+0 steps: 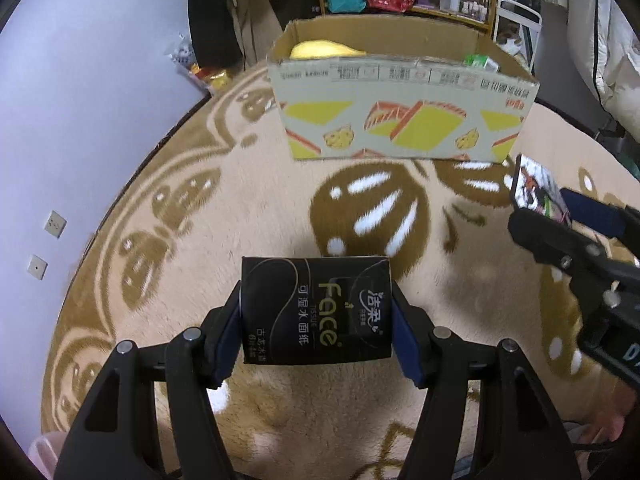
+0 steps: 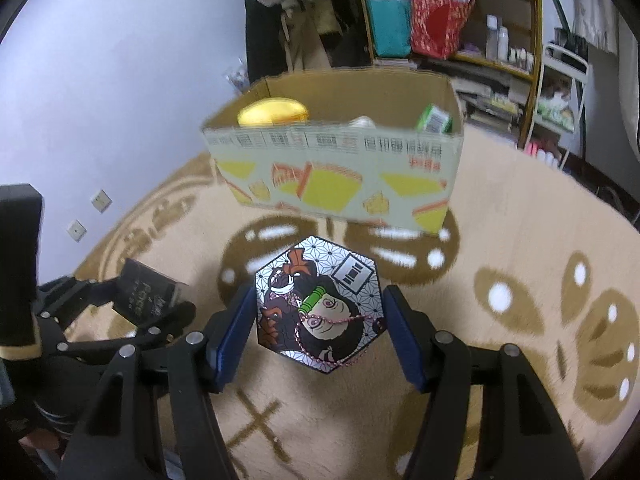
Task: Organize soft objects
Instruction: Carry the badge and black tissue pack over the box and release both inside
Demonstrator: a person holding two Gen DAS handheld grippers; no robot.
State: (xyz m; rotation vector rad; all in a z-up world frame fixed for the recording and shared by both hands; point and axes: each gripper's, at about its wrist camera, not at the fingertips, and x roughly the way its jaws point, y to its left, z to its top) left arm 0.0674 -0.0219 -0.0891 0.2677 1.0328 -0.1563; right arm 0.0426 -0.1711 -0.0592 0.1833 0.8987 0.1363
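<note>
My left gripper (image 1: 316,320) is shut on a black tissue pack (image 1: 316,310) and holds it above the beige rug. My right gripper (image 2: 320,320) is shut on a hexagonal pack with a cartoon print (image 2: 318,306), also held above the rug. An open cardboard box (image 1: 400,112) stands ahead on the rug; it also shows in the right wrist view (image 2: 336,176). Inside it lie a yellow soft object (image 2: 272,112) and a green pack (image 2: 434,118). The right gripper with its pack (image 1: 536,192) shows at the right of the left wrist view. The left gripper with the tissue pack (image 2: 146,292) shows at the left of the right wrist view.
A round beige rug with brown patterns (image 1: 240,208) covers the floor. A lilac wall (image 1: 80,80) with two sockets rises on the left. Wooden shelves (image 2: 480,20) with bags and bottles stand behind the box. A white rack (image 2: 564,80) stands to the right.
</note>
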